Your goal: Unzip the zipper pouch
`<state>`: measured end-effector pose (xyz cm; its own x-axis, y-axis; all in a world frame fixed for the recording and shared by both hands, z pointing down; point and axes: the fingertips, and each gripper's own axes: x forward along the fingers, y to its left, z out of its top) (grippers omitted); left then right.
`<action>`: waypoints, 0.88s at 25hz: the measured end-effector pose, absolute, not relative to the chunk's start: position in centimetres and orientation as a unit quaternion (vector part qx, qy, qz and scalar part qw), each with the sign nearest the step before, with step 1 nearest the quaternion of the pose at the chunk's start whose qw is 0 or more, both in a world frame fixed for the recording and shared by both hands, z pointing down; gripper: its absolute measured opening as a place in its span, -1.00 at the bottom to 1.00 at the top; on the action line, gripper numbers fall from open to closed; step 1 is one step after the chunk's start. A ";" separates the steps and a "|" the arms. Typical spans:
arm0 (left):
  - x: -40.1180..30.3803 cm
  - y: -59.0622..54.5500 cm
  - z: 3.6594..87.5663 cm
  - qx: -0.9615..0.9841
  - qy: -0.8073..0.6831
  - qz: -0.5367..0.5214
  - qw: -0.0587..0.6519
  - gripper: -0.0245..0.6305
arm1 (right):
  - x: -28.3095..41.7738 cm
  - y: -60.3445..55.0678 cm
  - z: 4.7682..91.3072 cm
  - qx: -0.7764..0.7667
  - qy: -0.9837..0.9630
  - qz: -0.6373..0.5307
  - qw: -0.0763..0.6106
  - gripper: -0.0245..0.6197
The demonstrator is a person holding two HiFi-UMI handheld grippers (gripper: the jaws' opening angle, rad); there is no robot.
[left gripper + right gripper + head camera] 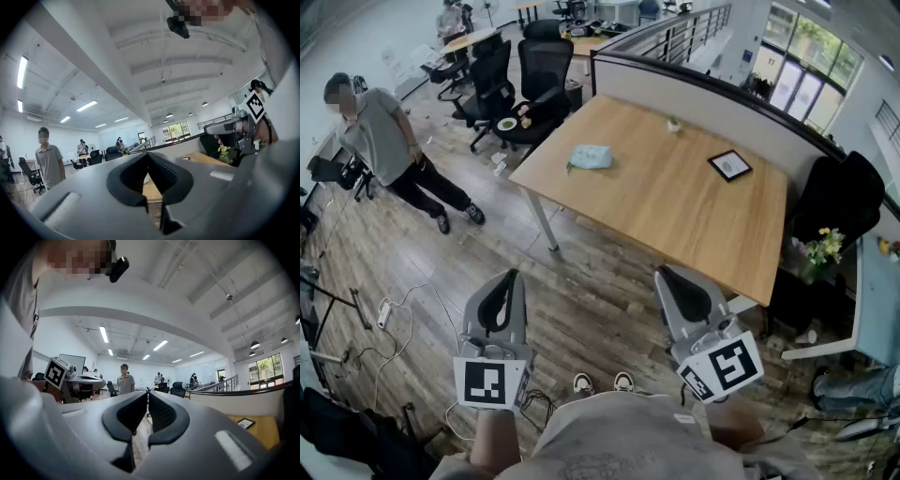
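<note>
The pale blue zipper pouch (591,157) lies toward the left end of the wooden table (675,206), with bare tabletop all around it; its zipper is too small to make out. The left gripper (508,278) and right gripper (662,273) hang over the floor, well short of the table's near edge. Both have their jaws closed together on nothing.

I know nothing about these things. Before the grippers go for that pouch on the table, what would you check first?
1. Pouch in sight: ok, the pouch lies on the table.
2. Grippers empty: ok, the left gripper and the right gripper are both shut on nothing.
3. Grippers near the pouch: not ok, both hang over the floor, short of the table.
4. Zipper pull's side: cannot tell, too small to see.
5. Room round the pouch: ok, the black-framed object lies well apart.
</note>
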<state>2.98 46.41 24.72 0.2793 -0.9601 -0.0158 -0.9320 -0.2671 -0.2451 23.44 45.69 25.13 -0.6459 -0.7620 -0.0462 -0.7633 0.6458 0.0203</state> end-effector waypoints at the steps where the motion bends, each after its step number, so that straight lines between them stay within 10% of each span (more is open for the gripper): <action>1: 3.1 46.5 24.8 -0.793 0.597 -0.069 0.101 -0.93 | 23.6 45.8 25.2 -0.420 0.907 0.018 0.018 -0.86; 20: 5.4 47.6 25.7 -0.770 0.632 -0.036 0.074 -0.91 | 27.0 45.6 26.3 -0.403 0.914 0.017 0.040 -0.80; 22: 4.9 47.2 25.7 -0.763 0.642 -0.032 0.066 -0.22 | 27.4 45.0 26.0 -0.409 0.911 0.015 0.054 -0.29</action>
